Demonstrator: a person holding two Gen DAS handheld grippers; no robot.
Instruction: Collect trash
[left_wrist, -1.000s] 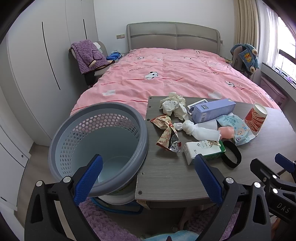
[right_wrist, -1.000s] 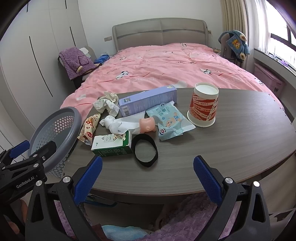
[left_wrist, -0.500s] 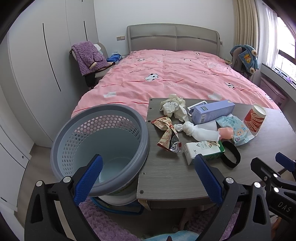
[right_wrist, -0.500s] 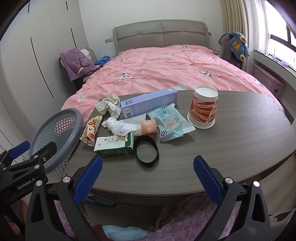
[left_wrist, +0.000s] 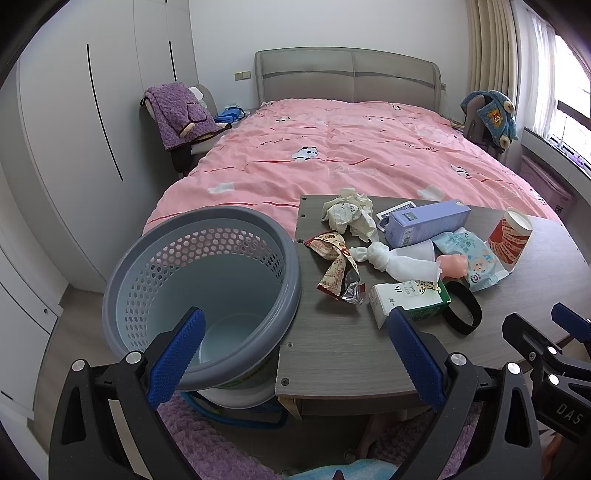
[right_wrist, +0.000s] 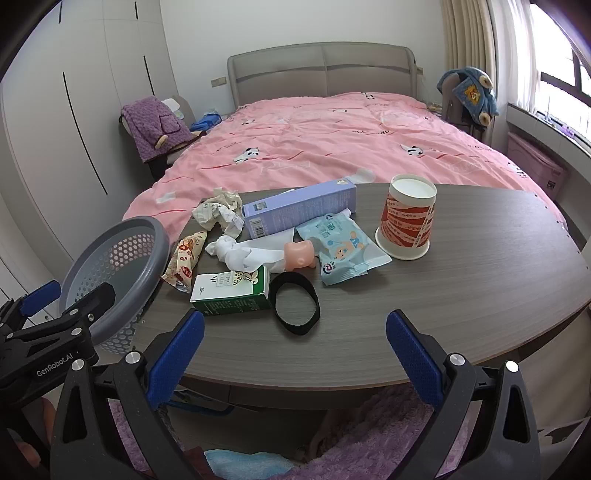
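On the tabletop, trash sits near the left edge, both grippers spread wide and empty.
Left view: left gripper hangs over the basket rim and tabletop corner. Right view: right gripper faces the near edge; carton, band, wrapper and cup lie beyond.

Basket left of table; carton, band nearest; cup right; bed behind.

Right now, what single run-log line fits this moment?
phase: pre-grasp | left gripper: open, empty | right gripper: open, empty | basket: no trash visible | trash: all on table
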